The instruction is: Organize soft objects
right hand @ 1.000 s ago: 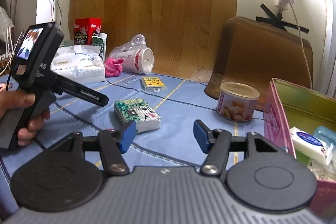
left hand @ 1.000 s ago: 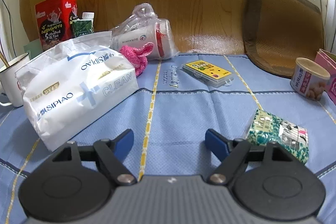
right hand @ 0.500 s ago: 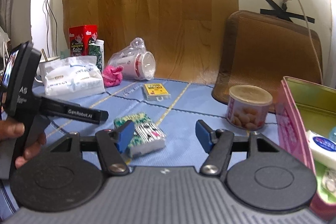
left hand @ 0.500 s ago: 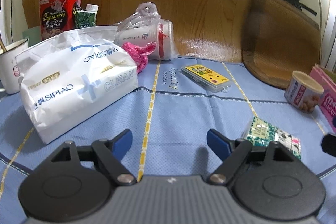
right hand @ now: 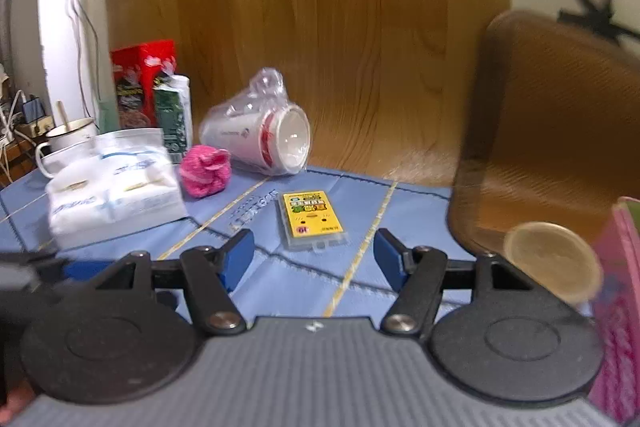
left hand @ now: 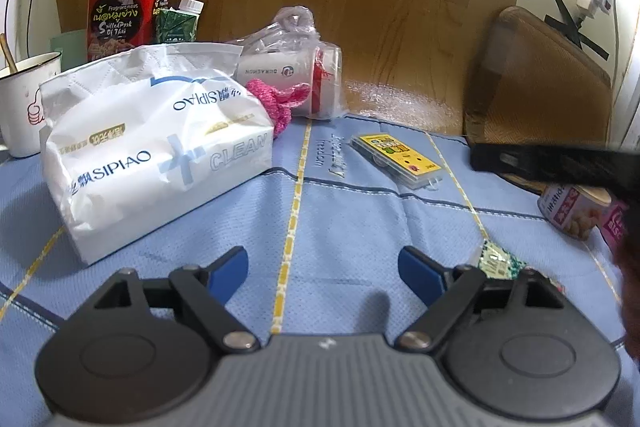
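A white tissue pack [left hand: 160, 147] lies on the blue cloth [left hand: 348, 227] at the left, with a pink knitted piece [left hand: 276, 103] behind it. A green patterned packet [left hand: 498, 263] peeks out just past my left gripper's right finger. My left gripper [left hand: 324, 263] is opening, and only bare cloth lies between its fingers. My right gripper [right hand: 314, 251] stands open and holds nothing, while a yellow case [right hand: 312, 219] lies beyond its tips. The right wrist view is blurred; it shows the tissue pack [right hand: 112, 183] and the pink piece [right hand: 206, 171] at the left.
A bagged cup [left hand: 296, 75] lies on its side at the back. A red box [left hand: 128, 3], a green carton [left hand: 178, 23] and a white mug [left hand: 24, 99] stand back left. A tin [right hand: 552, 263], a pink box [right hand: 616, 287] and a brown mat [right hand: 552, 131] are on the right. The right tool's black body [left hand: 552, 163] crosses the left view.
The right gripper has swung left: the green packet and the hand holding the left tool have left its view. The right tool's body now enters the left view. The left jaws stand wider.
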`<state>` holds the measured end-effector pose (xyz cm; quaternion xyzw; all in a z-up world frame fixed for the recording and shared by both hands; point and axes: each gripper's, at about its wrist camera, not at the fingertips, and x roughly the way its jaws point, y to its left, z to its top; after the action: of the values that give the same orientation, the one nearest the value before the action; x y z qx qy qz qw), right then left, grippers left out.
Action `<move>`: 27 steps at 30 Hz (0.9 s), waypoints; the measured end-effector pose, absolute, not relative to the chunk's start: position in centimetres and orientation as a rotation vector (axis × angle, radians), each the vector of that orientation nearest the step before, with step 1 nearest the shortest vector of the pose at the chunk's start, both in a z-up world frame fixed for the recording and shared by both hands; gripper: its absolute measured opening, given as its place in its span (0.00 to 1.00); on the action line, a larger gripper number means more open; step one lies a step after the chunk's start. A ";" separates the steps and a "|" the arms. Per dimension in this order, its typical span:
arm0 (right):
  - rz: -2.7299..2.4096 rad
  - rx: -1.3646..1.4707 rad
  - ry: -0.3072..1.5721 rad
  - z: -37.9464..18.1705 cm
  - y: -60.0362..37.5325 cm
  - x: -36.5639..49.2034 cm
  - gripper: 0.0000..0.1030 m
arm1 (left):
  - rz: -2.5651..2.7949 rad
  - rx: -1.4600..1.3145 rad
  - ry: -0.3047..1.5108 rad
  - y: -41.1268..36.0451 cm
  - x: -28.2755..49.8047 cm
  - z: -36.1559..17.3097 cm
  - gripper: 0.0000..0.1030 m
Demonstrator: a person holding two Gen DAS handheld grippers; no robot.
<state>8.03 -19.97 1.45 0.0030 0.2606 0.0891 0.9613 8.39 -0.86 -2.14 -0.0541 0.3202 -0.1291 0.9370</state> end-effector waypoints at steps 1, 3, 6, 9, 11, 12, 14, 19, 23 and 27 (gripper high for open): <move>0.187 0.023 0.555 1.3 -20.0 9.2 0.68 | -0.263 -0.110 0.655 -0.9 8.4 -2.2 0.84; 0.203 0.054 0.615 0.7 -19.9 11.6 0.75 | -0.260 -0.109 0.658 -0.9 8.5 -2.2 0.84; 0.196 0.044 0.688 -0.3 -19.3 14.4 0.77 | -0.252 -0.097 0.659 -1.1 8.5 -2.3 0.84; 0.186 0.000 0.736 -1.2 -18.5 16.6 0.78 | -0.248 -0.089 0.660 -1.3 8.5 -2.3 0.84; 0.183 -0.037 0.766 -1.8 -18.0 17.5 0.80 | -0.249 -0.090 0.661 -1.3 8.5 -2.2 0.84; 0.188 -0.056 0.786 -2.0 -17.8 18.0 0.80 | -0.249 -0.090 0.661 -1.3 8.5 -2.2 0.84; 0.185 -0.082 0.787 -2.2 -17.6 18.3 0.84 | -0.250 -0.089 0.661 -1.3 8.5 -2.2 0.85; 0.187 -0.059 0.784 -1.8 -18.6 18.2 0.60 | -0.251 -0.092 0.664 -1.3 8.6 -2.2 0.85; 0.138 -0.055 0.774 -1.8 -19.4 17.3 0.59 | -0.251 -0.092 0.664 -1.3 8.6 -2.2 0.85; 0.098 -0.046 0.760 -1.8 -20.5 15.5 0.59 | -0.252 -0.092 0.664 -1.2 8.6 -2.2 0.85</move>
<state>15.50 -20.52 -1.78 -0.0224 0.3706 0.0480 0.9273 8.57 -1.25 -2.15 -0.0448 0.3252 -0.1233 0.9365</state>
